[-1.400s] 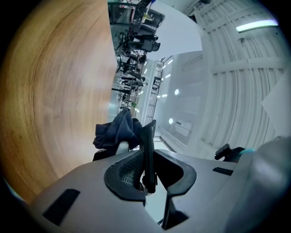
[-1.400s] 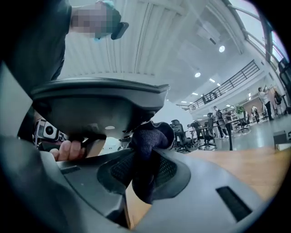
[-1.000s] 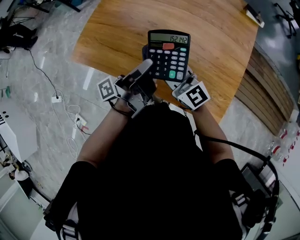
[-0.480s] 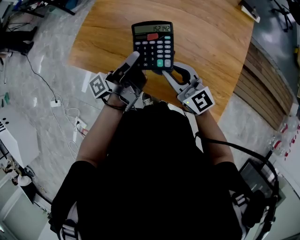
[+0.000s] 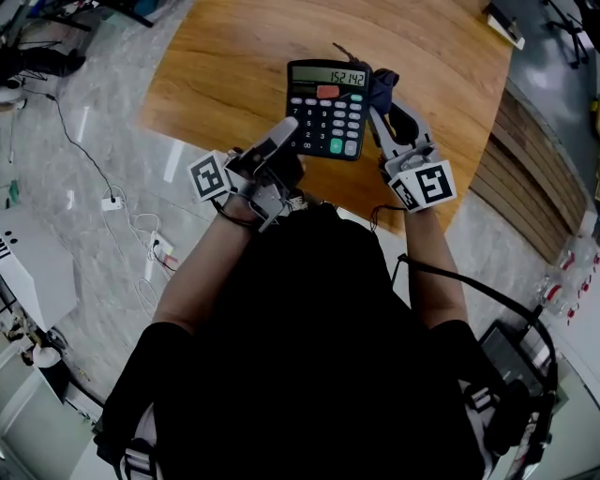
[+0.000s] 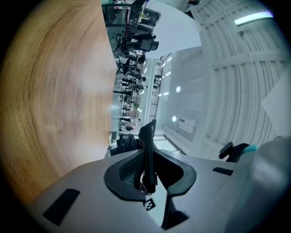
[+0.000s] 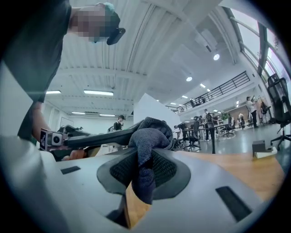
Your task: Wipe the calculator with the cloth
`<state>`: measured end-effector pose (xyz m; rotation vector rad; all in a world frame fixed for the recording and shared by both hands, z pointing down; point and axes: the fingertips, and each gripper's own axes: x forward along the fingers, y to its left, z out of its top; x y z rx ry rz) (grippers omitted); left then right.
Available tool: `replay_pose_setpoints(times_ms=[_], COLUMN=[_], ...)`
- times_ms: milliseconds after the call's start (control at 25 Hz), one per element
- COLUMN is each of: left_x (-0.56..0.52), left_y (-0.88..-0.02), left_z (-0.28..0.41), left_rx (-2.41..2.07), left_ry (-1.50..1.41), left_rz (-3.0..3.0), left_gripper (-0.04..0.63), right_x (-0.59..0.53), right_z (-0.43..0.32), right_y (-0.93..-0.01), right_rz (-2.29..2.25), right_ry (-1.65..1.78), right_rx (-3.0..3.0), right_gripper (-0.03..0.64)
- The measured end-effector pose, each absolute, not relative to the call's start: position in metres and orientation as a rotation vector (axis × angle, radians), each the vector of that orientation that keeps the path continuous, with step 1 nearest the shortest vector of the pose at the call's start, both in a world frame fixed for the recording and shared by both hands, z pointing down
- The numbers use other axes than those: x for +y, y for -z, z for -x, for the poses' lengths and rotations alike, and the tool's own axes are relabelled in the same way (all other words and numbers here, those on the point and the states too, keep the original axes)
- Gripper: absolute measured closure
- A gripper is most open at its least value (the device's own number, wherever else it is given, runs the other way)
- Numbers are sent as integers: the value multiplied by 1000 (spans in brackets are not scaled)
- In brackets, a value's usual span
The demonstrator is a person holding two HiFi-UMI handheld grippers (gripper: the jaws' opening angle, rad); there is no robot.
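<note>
A black calculator [image 5: 327, 109] with a lit display is held above the wooden table [image 5: 225, 66]. My left gripper [image 5: 292, 131] is shut on its lower left edge; in the left gripper view the calculator [image 6: 148, 154] shows edge-on between the jaws of the left gripper [image 6: 146, 175]. My right gripper [image 5: 380, 94] is shut on a dark blue-grey cloth [image 5: 380, 89] and holds it against the calculator's right edge near the display. In the right gripper view the cloth [image 7: 148, 145] bulges out of the right gripper [image 7: 145, 170], touching the calculator [image 7: 100, 137] seen edge-on at left.
The round wooden table's near edge runs under both grippers. Grey marble floor with cables and a power strip [image 5: 155, 246] lies at left. A wooden slatted panel [image 5: 525, 187] stands at right. A small white object [image 5: 497, 21] lies on the table's far right.
The right gripper with the cloth swung from below the calculator up to its right edge near the display. The calculator shifted slightly in the picture; the left gripper kept its hold.
</note>
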<state>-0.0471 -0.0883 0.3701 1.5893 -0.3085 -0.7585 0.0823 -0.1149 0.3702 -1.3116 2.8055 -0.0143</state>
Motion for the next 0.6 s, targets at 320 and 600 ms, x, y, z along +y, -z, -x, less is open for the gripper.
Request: replay_pose_setpoints(times_ms=[320,600], left_x=[-87,-91], left_y=[-387,-396], left_z=[47,48], left_rx=[-347,-388], left_ry=[729,698], left_rz=[-1578,-1577], left_gripper=[525,525], right_x=[-132,-123], right_z=[-93,-92], right_y=[-336,-314], right_rz=[1376,1347], right_ry=[-57,-89], right_rx=[2722,2705], right_gripper=[537,537])
